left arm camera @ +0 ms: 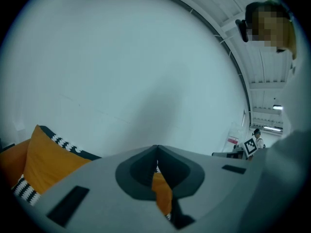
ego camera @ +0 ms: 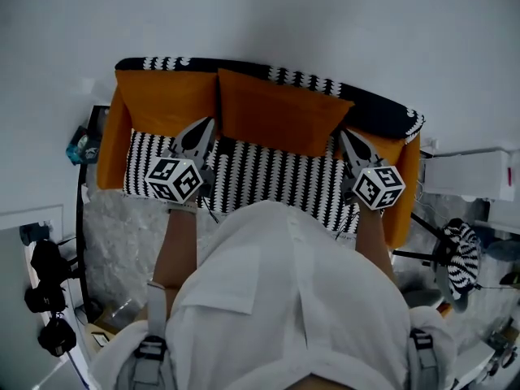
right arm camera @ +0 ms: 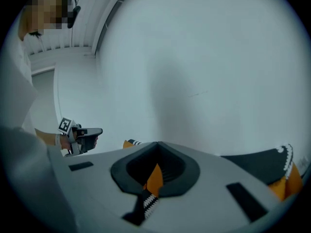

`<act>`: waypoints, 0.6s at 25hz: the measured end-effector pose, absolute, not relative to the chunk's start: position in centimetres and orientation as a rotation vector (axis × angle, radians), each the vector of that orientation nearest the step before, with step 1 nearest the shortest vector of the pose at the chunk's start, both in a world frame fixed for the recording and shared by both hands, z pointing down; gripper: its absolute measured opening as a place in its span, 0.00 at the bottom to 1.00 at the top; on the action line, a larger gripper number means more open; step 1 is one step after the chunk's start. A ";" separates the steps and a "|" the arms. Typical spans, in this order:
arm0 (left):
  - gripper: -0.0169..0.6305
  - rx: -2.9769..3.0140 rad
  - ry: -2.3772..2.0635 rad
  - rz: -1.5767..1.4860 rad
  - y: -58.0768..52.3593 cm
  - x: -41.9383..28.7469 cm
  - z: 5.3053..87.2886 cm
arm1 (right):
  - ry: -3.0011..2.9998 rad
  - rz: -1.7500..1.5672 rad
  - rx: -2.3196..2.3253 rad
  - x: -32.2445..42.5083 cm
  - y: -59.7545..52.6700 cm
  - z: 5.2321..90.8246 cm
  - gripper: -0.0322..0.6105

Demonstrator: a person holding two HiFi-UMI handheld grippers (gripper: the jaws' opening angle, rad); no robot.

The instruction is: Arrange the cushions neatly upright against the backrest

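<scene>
The middle orange cushion [ego camera: 280,110] is propped upright against the backrest [ego camera: 374,108], beside a second orange cushion [ego camera: 166,100] at the sofa's left end. The left tongs [ego camera: 206,127] and right tongs [ego camera: 347,138] are clenched tight and held by its lower corners, above the striped seat [ego camera: 260,173].

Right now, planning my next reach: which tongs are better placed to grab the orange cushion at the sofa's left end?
Left. The left tongs sit just beside the left-end cushion; the right tongs are beyond the middle cushion.
</scene>
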State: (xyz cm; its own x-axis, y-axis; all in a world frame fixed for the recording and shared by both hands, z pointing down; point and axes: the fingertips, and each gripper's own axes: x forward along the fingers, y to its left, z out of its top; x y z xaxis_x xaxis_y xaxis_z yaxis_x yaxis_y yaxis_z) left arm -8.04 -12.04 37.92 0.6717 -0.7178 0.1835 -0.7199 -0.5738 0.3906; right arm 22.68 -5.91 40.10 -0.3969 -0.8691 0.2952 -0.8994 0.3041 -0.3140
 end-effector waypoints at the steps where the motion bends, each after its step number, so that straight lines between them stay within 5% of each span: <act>1: 0.05 2.450 -1.118 0.006 -12.0 -7.8 38.0 | -2.475 0.663 1.678 22.7 -5.8 40.2 0.06; 15: 0.05 2.443 -1.095 0.027 -11.3 -6.9 38.6 | -2.476 0.660 1.656 22.6 -6.0 40.5 0.06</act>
State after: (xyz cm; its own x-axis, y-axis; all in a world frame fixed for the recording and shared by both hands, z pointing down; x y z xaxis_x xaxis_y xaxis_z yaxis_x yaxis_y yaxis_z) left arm -6.92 -11.29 38.65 0.6831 -0.7022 0.2009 -0.7113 -0.5772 0.4010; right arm 22.63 -5.98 40.51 -0.4078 -0.8596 0.3080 -0.8989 0.3186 -0.3009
